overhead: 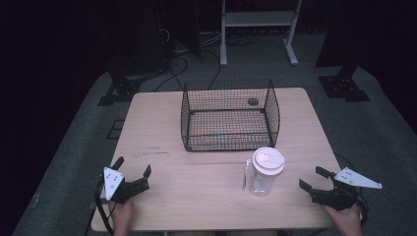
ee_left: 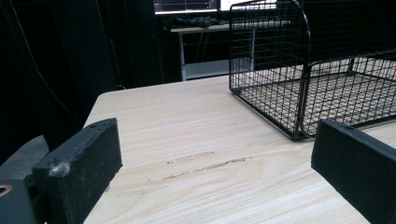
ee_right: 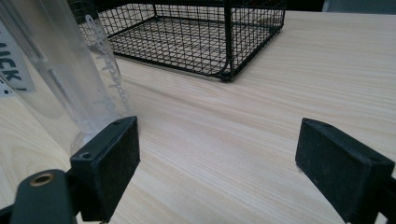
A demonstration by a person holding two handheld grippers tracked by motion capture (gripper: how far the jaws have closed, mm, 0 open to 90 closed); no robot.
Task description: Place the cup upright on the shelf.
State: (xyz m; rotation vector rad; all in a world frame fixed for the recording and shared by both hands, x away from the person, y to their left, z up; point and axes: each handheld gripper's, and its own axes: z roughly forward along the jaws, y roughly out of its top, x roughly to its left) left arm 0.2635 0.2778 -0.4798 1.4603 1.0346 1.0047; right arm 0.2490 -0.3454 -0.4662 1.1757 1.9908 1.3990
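So the clear jar with the white lid is standing upright on the table, near the front edge and a bit right of centre, just in front of the wire basket. My right gripper is the closer one by a good margin. It sits to the jar's right, jaws spread wide and holding nothing, pointed roughly at it. In the right gripper view the jar shows off to the left, just past the left jaw, so I'd say I need to swing that way before closing. The jar's long axis is vertical, so a sideways grab looks right. My left gripper is well apart at the front left corner, also wide open and empty. Plenty of bare wood between them, and the basket is open on top.
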